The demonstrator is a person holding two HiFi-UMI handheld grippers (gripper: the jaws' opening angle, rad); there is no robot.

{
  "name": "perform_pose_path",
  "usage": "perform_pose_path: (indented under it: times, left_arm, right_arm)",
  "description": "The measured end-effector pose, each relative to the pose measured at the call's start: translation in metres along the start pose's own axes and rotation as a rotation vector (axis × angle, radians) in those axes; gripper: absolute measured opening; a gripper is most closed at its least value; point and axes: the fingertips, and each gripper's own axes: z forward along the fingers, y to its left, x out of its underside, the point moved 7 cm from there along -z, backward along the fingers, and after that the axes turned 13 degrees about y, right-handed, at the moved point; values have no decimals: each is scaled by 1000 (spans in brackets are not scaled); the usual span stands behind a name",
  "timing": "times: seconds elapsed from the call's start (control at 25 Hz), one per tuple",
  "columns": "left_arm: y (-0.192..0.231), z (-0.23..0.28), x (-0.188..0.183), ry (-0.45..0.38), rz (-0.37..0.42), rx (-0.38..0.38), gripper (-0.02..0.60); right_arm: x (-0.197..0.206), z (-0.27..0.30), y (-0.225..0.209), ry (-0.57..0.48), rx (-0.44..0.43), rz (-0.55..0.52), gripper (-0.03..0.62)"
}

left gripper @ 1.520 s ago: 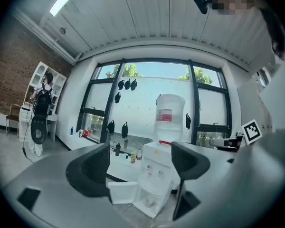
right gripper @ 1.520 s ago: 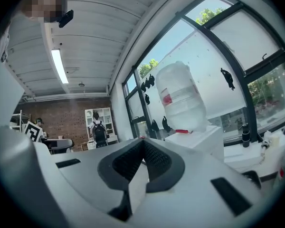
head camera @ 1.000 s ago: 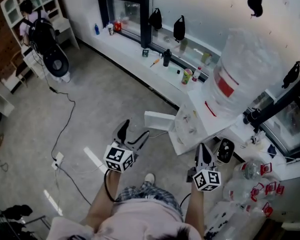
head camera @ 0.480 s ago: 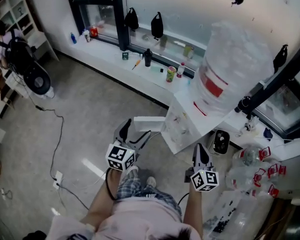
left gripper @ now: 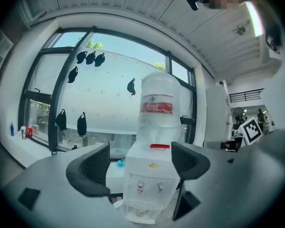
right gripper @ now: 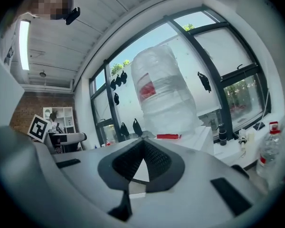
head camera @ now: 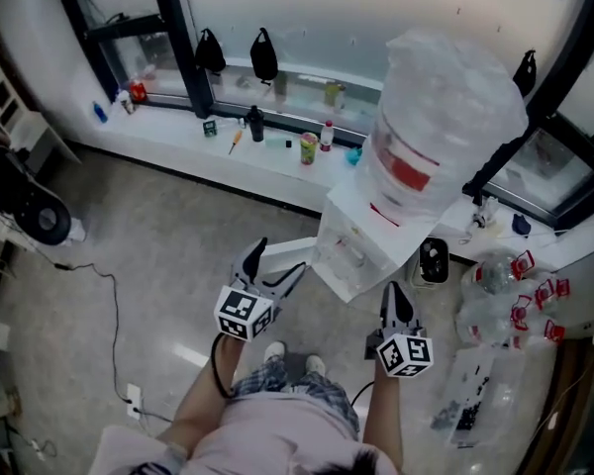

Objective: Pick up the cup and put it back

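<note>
Head view: the left hand-held gripper point(head camera: 274, 263) and the right hand-held gripper point(head camera: 398, 295) both hang just before the water dispenser point(head camera: 348, 250), seemingly lined up for a reach.

Left gripper view: its jaws stand wide, framing the dispenser's drip tray point(left gripper: 141, 216). A pale shape there is probably the cup point(left gripper: 138, 212), though it is too small to be sure.

Right gripper view: jaws closed together, empty, likely kept aside as the spare.
</note>
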Motion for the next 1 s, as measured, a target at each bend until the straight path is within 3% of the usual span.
perform_pose_path:
  times: [0.4, 0.76, 1.0]
  left_arm:
    - [21, 38, 0, 43, 74, 162, 390]
    - [16, 69, 13, 63, 82, 154, 390]
    - [14, 90, 52, 52, 88, 148, 390]
  right_arm:
    - [15, 3, 7, -63, 138, 23, 17]
    - [31, 1, -13, -30, 157, 30, 17]
    - [66, 13, -33, -26, 142, 11, 17]
